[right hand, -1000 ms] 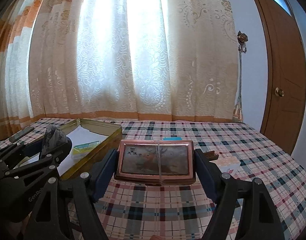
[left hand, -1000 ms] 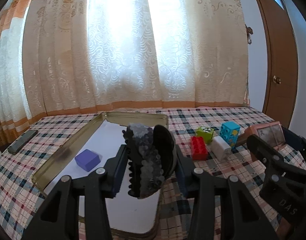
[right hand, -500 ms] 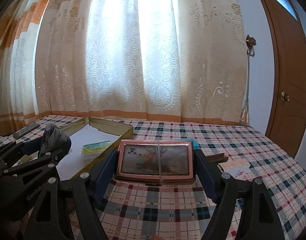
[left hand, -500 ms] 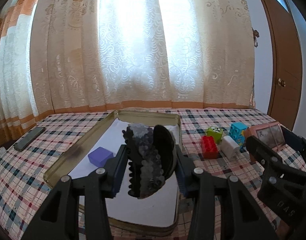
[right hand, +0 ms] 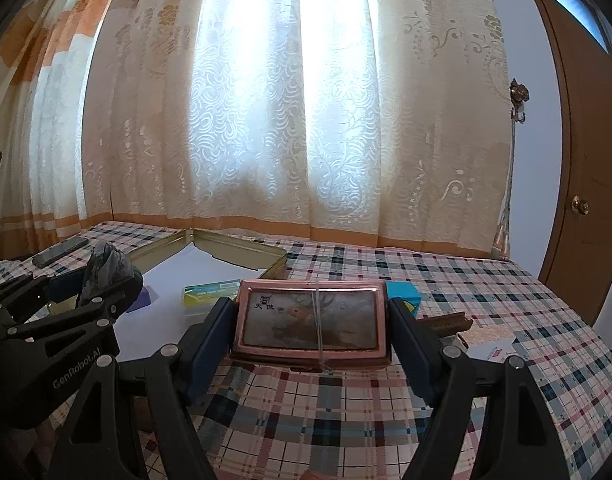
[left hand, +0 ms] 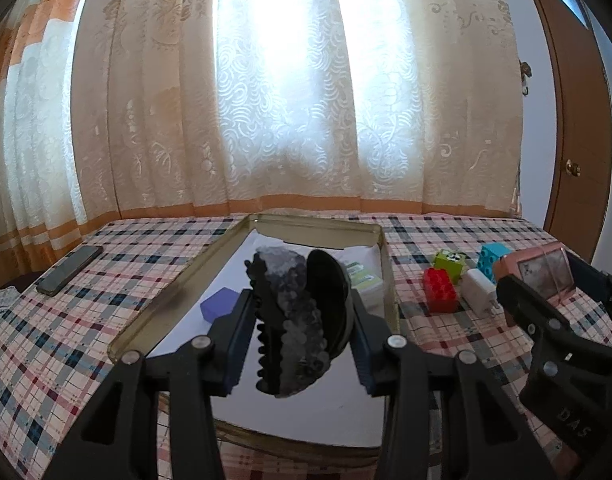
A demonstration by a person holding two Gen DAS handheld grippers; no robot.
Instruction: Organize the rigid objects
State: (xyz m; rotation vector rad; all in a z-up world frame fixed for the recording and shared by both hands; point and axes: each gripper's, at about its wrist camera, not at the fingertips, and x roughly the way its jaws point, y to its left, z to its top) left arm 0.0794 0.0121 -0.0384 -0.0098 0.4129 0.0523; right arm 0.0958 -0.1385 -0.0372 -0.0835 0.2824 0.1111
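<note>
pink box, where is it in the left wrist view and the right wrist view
Left wrist: pink box at far right, held in the right gripper beyond the toy bricks.
Right wrist: pink box at centre, clamped between the fingers.
Shared landmark: the gold tray.

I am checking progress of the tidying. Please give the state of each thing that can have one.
Left tongs: shut on the hair claw clip.
Hair claw clip: held above the tray.
Right tongs: shut on the pink case.
Pink case: closed, held above the table.
Tin tray: open, no lid on it.
Purple block: lying in the tray.
Phone: flat, screen dark.
</note>
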